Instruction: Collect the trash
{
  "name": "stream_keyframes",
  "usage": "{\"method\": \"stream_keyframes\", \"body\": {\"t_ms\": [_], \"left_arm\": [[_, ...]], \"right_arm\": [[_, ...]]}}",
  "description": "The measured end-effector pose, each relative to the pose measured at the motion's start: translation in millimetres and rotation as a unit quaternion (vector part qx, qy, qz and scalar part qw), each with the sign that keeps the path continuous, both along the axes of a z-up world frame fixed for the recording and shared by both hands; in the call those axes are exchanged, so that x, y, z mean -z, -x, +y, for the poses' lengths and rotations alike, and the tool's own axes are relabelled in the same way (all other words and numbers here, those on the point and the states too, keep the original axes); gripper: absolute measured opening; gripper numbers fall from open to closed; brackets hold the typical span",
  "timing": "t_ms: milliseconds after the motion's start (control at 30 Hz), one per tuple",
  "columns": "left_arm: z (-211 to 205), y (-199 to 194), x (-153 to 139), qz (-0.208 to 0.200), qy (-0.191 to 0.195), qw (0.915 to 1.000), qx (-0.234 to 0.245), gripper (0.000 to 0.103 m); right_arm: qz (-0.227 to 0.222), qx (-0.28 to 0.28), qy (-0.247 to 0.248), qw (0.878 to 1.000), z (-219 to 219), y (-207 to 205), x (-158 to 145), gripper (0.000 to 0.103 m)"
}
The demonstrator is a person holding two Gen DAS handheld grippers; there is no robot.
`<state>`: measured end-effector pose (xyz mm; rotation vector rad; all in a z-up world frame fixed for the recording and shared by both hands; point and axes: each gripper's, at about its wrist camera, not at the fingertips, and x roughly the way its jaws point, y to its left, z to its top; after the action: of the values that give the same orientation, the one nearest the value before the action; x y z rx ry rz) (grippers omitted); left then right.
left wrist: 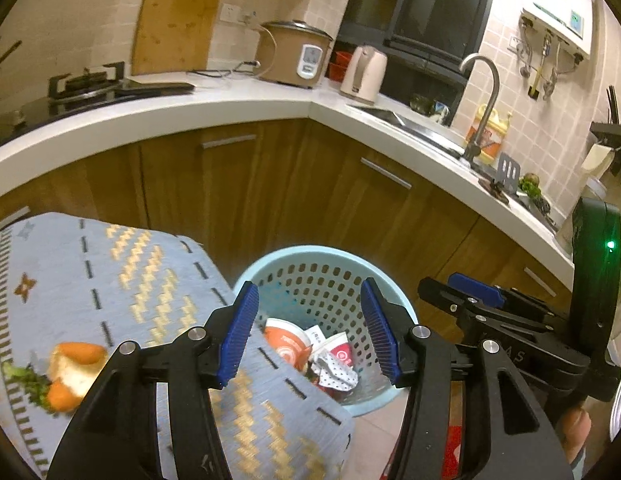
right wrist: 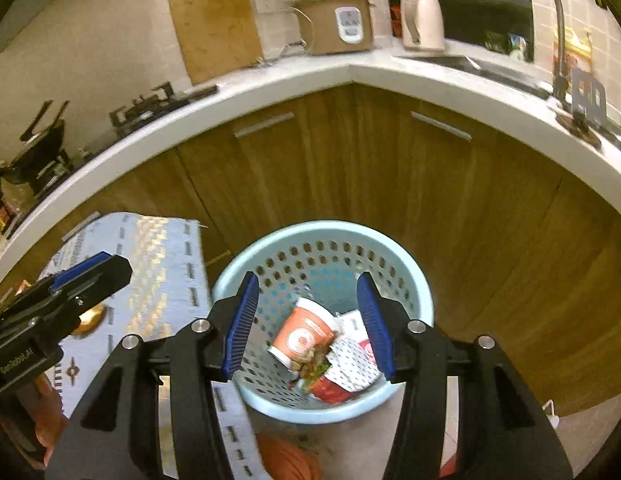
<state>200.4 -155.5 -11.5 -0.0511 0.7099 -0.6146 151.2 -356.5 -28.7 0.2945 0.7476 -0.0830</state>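
Observation:
A light blue perforated basket (left wrist: 394,392) (right wrist: 414,280) stands on the floor by the wooden cabinets. Inside lie an orange paper cup (left wrist: 284,342) (right wrist: 304,332), a dotted white wrapper (left wrist: 336,372) (right wrist: 350,364) and food scraps (right wrist: 312,360). Orange peel with green stems (left wrist: 66,374) lies on a blue patterned cloth-covered table (left wrist: 142,280) (right wrist: 158,272). My left gripper (left wrist: 310,334) is open and empty over the table's edge and the basket. My right gripper (right wrist: 308,322) is open and empty above the basket. Each gripper shows in the other's view: the right (left wrist: 476,296), the left (right wrist: 86,276).
A white L-shaped counter (left wrist: 246,100) (right wrist: 350,76) carries a gas hob (left wrist: 86,84), cutting board (left wrist: 178,20), rice cooker (left wrist: 294,54), kettle (left wrist: 362,74) and sink with faucet (left wrist: 482,108). Wooden cabinet doors (right wrist: 450,200) stand behind the basket. Something orange (right wrist: 286,460) lies on the floor.

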Motion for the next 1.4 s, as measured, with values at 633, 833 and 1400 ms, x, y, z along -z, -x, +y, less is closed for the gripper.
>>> {"method": "stream_keyframes", "body": {"t_ms": [633,833,1400], "left_arm": [[181.9,26.0,-8.1,0.011,0.018,0.9771,-0.212,0.052],[238.5,16.5,18.6,0.074,0.039,0.9595,-0.269,0.049],[214.6,-44.3,71.7,0.167,0.033,0.9450,-0.279,0.041]], "right_arm": [[-0.013,-0.114,0.018,0.993,111.6,-5.1,-14.2,0.048],[-0.013,-0.142,0.032,0.989,139.1,-6.5,-16.8,0.048],[-0.016,-0.146,0.032,0.989,137.1,-10.0,-16.6,0.050]]}}
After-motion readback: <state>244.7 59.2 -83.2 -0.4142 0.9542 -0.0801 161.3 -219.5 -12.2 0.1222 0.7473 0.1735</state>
